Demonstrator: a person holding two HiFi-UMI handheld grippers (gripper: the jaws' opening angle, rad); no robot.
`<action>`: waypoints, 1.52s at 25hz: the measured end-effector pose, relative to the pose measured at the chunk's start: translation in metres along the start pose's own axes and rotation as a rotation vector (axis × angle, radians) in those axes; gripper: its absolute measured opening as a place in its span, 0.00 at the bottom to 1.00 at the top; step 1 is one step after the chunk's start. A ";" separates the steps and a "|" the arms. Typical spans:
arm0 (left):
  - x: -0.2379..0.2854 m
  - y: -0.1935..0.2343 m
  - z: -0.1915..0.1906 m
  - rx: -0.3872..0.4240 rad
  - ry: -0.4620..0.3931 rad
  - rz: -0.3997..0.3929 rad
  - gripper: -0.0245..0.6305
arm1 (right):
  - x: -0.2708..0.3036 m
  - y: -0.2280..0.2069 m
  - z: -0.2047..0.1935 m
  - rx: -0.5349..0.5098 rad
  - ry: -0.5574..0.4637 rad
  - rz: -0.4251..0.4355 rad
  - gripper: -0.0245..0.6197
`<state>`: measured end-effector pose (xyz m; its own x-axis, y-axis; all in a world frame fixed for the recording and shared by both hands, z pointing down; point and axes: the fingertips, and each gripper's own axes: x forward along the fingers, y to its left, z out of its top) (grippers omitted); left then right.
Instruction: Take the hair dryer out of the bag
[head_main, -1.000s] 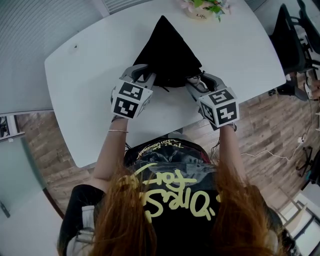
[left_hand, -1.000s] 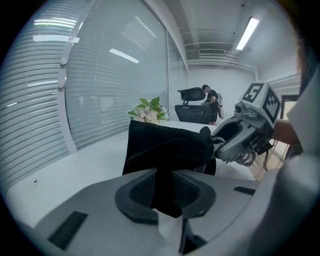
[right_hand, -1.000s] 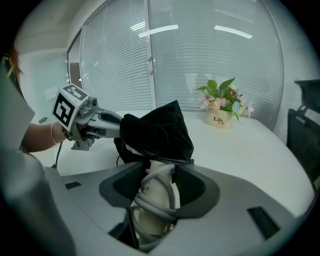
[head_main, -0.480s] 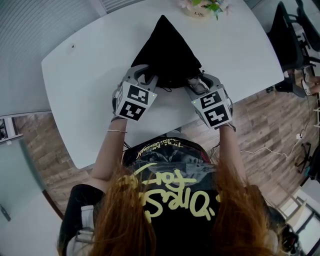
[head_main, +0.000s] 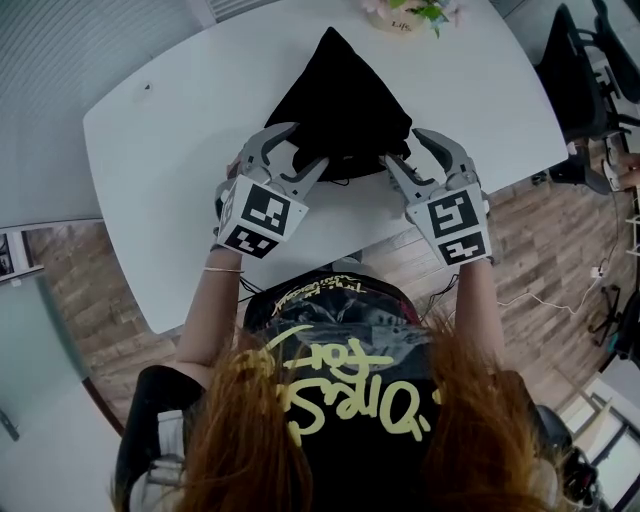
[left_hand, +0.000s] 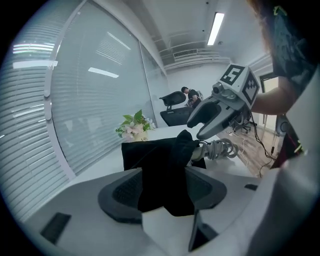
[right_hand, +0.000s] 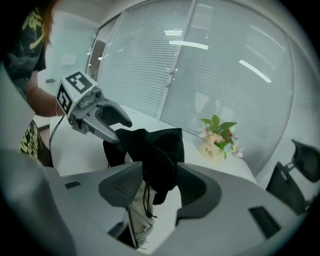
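bag (head_main: 335, 90): black, lying on the white table (head_main: 170, 130), mouth towards the person
left gripper (head_main: 305, 146): jaws opening, bag fabric between them
right gripper (head_main: 403, 147): jaws wide, fabric between them
hair dryer: body hidden in the bag; coiled grey cord (left_hand: 220, 148) at the mouth

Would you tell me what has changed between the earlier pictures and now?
The tongs of the left gripper are opening and have released the rim of the bag, though cloth is between them. Both grippers rolled and lifted slightly; the right gripper keeps cloth between wide tongs. Bag, table and flowers stayed put.
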<state>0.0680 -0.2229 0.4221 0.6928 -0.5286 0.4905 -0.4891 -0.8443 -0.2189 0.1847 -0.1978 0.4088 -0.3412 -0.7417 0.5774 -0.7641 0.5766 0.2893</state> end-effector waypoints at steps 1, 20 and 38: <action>0.003 -0.002 0.001 0.014 0.003 0.000 0.42 | 0.008 0.004 -0.001 -0.058 0.019 0.012 0.38; 0.052 0.033 0.010 -0.024 0.041 0.029 0.17 | 0.061 -0.050 0.000 -0.054 0.067 -0.143 0.08; 0.054 0.030 0.013 -0.017 0.027 0.038 0.12 | 0.023 0.043 -0.008 -0.092 0.155 0.092 0.15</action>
<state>0.0979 -0.2779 0.4314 0.6591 -0.5573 0.5051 -0.5238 -0.8220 -0.2234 0.1482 -0.1878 0.4408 -0.3131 -0.6271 0.7132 -0.6783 0.6733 0.2943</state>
